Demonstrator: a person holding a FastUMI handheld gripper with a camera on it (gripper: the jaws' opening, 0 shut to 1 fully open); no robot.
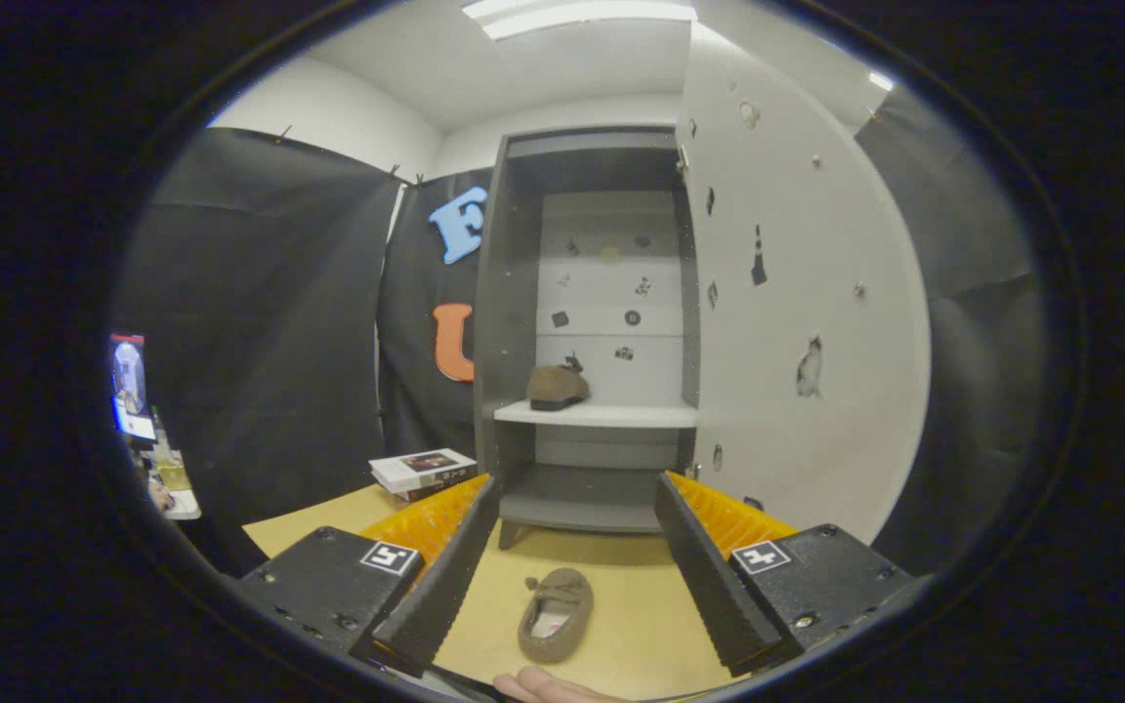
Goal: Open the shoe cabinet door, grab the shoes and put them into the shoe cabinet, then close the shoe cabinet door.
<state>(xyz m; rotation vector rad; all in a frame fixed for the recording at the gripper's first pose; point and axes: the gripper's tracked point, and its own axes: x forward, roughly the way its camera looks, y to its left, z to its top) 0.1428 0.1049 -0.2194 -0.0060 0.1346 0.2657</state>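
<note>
The shoe cabinet [590,293] stands beyond my fingers with its white door [807,312] swung wide open to the right. One brown shoe [557,387] sits on the cabinet's white shelf [611,415], at its left end. A second brown shoe [556,615] lies on the wooden table [641,596], down between my fingers, with its opening facing up. My gripper [577,493] is open, with nothing between the fingers, and hovers above that shoe.
A small stack of books [423,472] lies on the table left of the cabinet. Part of a hand [548,686] shows just behind the shoe. A lit screen [132,386] and small clutter stand far left.
</note>
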